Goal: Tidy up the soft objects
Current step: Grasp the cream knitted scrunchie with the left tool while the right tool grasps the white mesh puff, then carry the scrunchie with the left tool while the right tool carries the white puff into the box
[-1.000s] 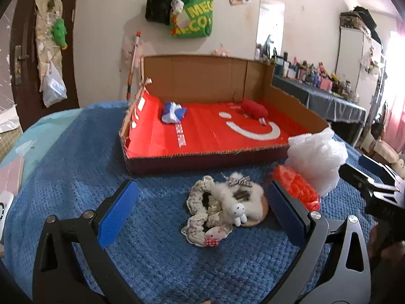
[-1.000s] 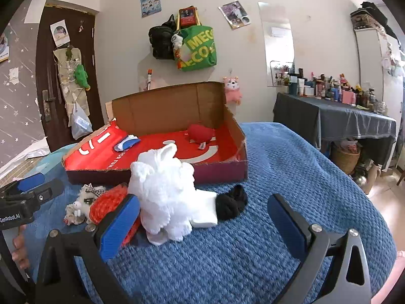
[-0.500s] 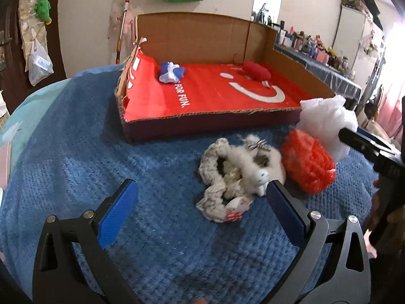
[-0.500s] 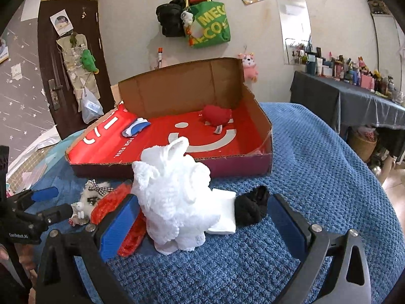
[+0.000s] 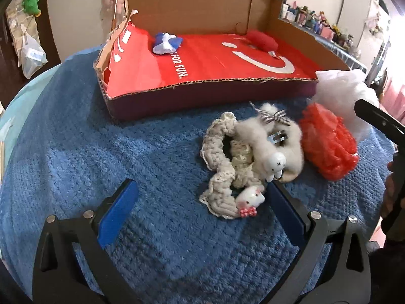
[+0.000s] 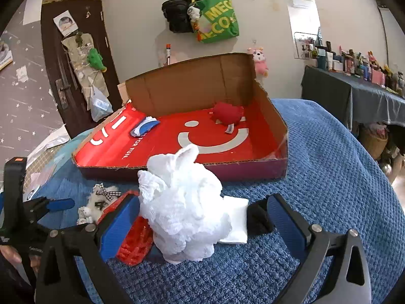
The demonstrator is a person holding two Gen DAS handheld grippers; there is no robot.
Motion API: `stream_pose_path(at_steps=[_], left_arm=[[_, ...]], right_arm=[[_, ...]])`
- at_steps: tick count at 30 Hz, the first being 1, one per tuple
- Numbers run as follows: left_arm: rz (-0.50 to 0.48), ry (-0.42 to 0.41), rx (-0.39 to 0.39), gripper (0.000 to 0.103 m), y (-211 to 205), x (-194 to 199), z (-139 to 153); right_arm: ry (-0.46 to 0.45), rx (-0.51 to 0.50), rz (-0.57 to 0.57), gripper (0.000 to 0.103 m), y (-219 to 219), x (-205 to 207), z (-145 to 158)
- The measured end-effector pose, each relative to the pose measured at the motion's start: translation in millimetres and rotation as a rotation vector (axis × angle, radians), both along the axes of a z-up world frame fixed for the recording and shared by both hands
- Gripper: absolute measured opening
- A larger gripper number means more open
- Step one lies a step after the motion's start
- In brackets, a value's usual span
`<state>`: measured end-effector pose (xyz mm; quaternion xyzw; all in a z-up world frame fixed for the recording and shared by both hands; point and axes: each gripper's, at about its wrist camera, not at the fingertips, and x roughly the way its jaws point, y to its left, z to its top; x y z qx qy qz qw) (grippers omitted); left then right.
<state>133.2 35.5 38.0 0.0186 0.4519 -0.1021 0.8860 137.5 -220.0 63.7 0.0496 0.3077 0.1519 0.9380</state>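
Blue knit blanket carries a red-lined cardboard box.

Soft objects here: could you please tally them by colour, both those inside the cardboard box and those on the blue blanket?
Red: 2, red pouch in the box, red mesh puff.
White or cream: 4, white puff, fluffy white clip, cream scrunchie, white pad.
Blue and white: 1, small bundle.
Black: 1, black piece.
Total: 8

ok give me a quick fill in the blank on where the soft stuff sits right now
1. The cardboard box already holds ____ soft items.
2. The white mesh pouf lies between the open fingers of the ____ gripper.
3. Beside the cream scrunchie lies a pouf coloured ____.

Missing words: two; right; red
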Motion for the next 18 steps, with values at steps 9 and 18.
stream_pose_path(at_steps=[9,18], left_arm=[[-0.039,-0.029,-0.04,0.068,-4,9,2],[-0.067,-0.049,-0.075,0.03,0,4,10]], right_arm=[[0.044,0.072,0.074,0.069,2,10,-6],[-0.004,0.113,0.103,0.053,-1,2,3]])
